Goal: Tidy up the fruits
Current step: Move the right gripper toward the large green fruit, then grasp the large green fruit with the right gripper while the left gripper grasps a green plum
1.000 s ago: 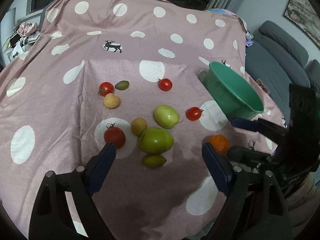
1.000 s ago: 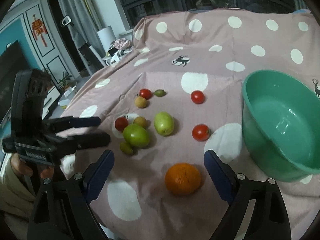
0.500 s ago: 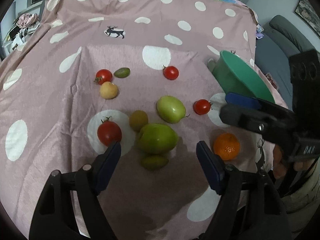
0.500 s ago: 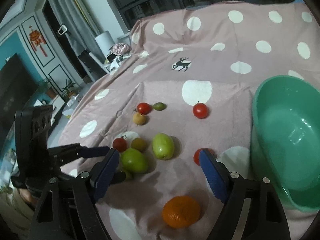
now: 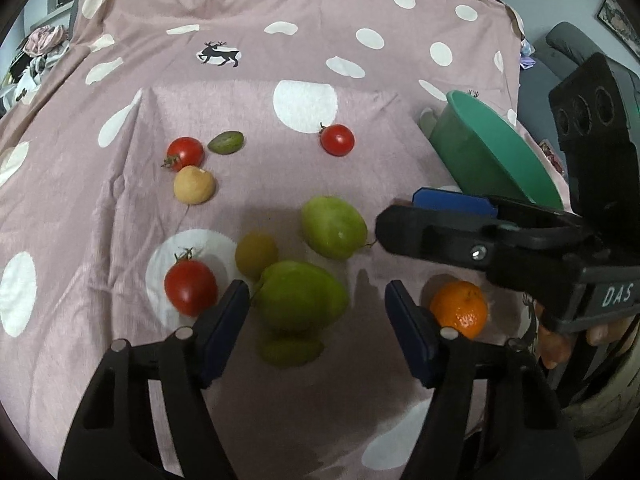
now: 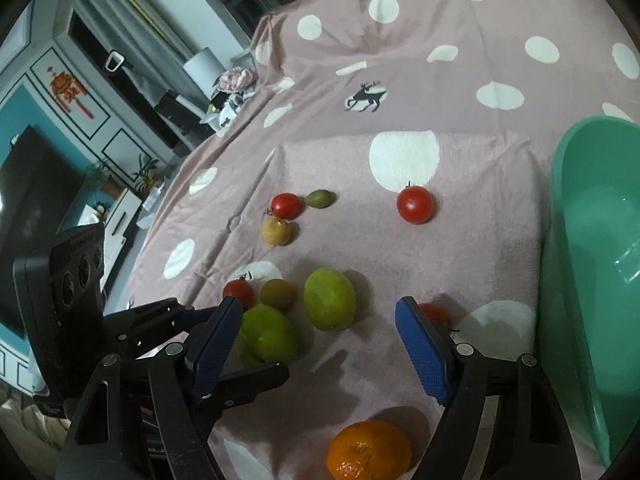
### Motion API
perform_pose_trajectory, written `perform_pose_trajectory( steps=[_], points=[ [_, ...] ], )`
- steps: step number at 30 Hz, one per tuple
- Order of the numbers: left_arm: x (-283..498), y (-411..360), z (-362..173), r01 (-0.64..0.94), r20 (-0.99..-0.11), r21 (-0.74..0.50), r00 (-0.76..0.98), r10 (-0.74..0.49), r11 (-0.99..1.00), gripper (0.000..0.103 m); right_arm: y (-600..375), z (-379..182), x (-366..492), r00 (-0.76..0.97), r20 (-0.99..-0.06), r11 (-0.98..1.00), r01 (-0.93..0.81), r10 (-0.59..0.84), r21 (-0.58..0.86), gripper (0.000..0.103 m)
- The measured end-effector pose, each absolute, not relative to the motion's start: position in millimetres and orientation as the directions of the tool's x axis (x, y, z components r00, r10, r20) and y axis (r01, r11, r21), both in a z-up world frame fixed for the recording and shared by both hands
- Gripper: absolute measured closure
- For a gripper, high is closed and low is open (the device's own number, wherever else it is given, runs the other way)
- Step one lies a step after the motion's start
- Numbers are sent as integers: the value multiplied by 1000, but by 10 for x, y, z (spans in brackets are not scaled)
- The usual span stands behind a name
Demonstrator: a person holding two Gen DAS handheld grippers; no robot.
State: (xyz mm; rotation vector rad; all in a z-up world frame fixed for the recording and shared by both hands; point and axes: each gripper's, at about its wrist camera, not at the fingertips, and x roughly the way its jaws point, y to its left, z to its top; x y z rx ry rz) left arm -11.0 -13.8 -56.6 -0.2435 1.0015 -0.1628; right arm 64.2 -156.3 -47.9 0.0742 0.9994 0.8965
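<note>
Several fruits lie on a pink polka-dot cloth [image 5: 256, 92]. My left gripper [image 5: 318, 320] is open, low over a large green fruit [image 5: 300, 300] with a small green one [image 5: 290, 350] below it. A second green fruit [image 5: 334, 226], a brownish fruit [image 5: 256, 254], red tomatoes [image 5: 190, 286] [image 5: 337, 139] and an orange [image 5: 460, 308] lie around. My right gripper [image 6: 320, 332] is open above the second green fruit [image 6: 330, 298], with a tomato [image 6: 434, 312] half hidden behind its right finger. The orange [image 6: 368, 454] lies beneath it.
A green plastic bowl [image 6: 592, 248] stands at the right, also in the left wrist view [image 5: 492, 160]. A tomato [image 5: 185, 152], a pale fruit [image 5: 194, 186] and a small green fruit [image 5: 226, 142] lie farther back left. A sofa is beyond the table's right edge.
Both grippers have moved forward and down toward the fruit cluster. The right gripper has passed over the orange and now covers one tomato in the left wrist view.
</note>
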Motion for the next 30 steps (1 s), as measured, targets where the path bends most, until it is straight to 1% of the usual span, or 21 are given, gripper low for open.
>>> perform_pose_trajectory(
  steps=[3, 5, 6, 14, 16, 22, 24, 28, 29, 30],
  points=[
    [-79, -139, -575, 28, -814, -260, 532, -235, 965, 40, -1522, -503, 677, 201, -713, 652, -617, 672, 441, 22],
    [-52, -123, -596, 23, -818, -256, 528, -229, 966, 50, -1473, -515, 690, 191, -722, 651, -623, 665, 434, 22],
    [-33, -110, -611, 18, -822, -252, 523, -224, 967, 52, -1457, -527, 695, 187, -726, 650, -625, 662, 432, 22],
    [13, -126, -632, 52, -818, -241, 526, -232, 969, 52, -1313, -659, 822, 130, -763, 657, -612, 633, 440, 28],
    [19, -106, -636, 56, -814, -251, 527, -242, 966, 52, -1275, -695, 847, 113, -770, 656, -609, 628, 446, 31],
    [-21, -60, -635, 64, -804, -278, 531, -269, 958, 53, -1208, -757, 886, 88, -783, 656, -608, 616, 448, 33],
    [-49, -45, -634, 67, -800, -288, 531, -279, 955, 53, -1195, -761, 892, 90, -790, 661, -611, 606, 437, 39],
    [-101, -4, -637, 62, -795, -307, 533, -291, 950, 53, -1186, -781, 906, 89, -800, 667, -612, 593, 426, 60],
    [-111, 0, -635, 61, -794, -308, 534, -292, 949, 53, -1189, -794, 907, 87, -802, 668, -610, 591, 426, 64],
    [-126, 15, -629, 58, -792, -312, 536, -293, 948, 53, -1190, -803, 908, 87, -801, 668, -610, 592, 427, 64]
  ],
)
